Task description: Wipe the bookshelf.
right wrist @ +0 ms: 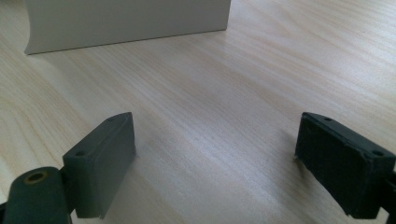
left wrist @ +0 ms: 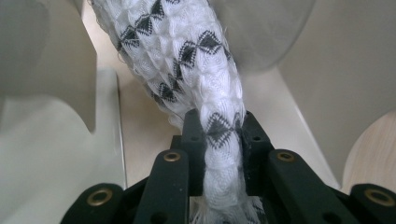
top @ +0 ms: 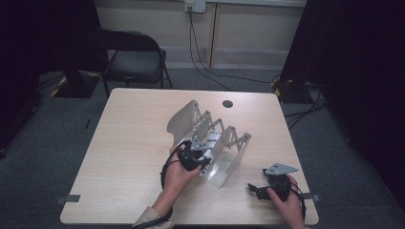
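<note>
Left gripper view is showing me my left gripper (left wrist: 223, 128) clenching a rolled white cloth with black diamonds (left wrist: 187, 56) inside the grey folding rack (top: 210, 138) on the table (top: 129, 143). I am resting my right gripper (right wrist: 215, 154) released, jaws wide apart above bare wood.

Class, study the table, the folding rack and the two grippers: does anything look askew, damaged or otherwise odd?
Nothing looks damaged or spilled. The left gripper is shut on a rolled white cloth with black diamonds, between the panels of the grey folding rack, which stands at a slant across the table. The right gripper rests open.
</note>
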Tool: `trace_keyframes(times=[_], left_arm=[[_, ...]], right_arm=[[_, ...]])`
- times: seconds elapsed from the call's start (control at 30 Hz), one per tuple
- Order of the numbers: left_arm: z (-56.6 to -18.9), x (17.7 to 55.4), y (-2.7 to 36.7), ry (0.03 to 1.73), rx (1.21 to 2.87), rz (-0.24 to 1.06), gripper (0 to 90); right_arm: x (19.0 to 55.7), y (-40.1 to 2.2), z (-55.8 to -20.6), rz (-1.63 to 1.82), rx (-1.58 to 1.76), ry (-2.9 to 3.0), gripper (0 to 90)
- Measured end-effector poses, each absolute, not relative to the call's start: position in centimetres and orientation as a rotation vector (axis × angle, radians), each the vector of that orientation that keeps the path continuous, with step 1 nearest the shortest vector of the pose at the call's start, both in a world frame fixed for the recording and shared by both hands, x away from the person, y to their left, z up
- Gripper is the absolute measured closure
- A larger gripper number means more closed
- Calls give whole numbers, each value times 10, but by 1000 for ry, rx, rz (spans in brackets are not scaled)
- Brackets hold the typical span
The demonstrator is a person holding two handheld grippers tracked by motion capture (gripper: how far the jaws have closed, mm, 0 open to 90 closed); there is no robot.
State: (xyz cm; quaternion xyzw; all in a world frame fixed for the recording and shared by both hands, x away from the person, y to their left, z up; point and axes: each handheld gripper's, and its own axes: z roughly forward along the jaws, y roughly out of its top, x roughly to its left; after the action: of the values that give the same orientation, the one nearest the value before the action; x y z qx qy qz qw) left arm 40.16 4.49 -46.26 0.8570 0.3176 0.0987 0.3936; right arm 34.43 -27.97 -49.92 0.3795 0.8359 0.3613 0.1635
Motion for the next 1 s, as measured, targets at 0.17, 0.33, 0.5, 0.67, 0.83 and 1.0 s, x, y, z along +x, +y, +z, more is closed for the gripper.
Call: trace_keyframes(times=[0.17, 0.33, 0.5, 0.67, 0.83, 1.0], left_arm=[[-477, 401, 47, 821, 2213, 222, 760], [-483, 402, 51, 838, 2212, 215, 743], [-480, 404, 54, 847, 2200, 264, 659], [-470, 405, 53, 835, 2183, 317, 563], [-472, 407, 49, 840, 2181, 324, 504], [-480, 407, 46, 835, 2207, 312, 496]], right_arm=[[344, -280, -499, 1030, 1082, 2383, 114], [344, -280, -499, 1030, 1082, 2383, 114], [344, -280, -499, 1030, 1082, 2383, 114], [344, -280, -499, 1030, 1082, 2384, 114], [344, -280, -499, 1030, 1081, 2383, 114], [344, -280, -499, 1030, 1082, 2384, 114]])
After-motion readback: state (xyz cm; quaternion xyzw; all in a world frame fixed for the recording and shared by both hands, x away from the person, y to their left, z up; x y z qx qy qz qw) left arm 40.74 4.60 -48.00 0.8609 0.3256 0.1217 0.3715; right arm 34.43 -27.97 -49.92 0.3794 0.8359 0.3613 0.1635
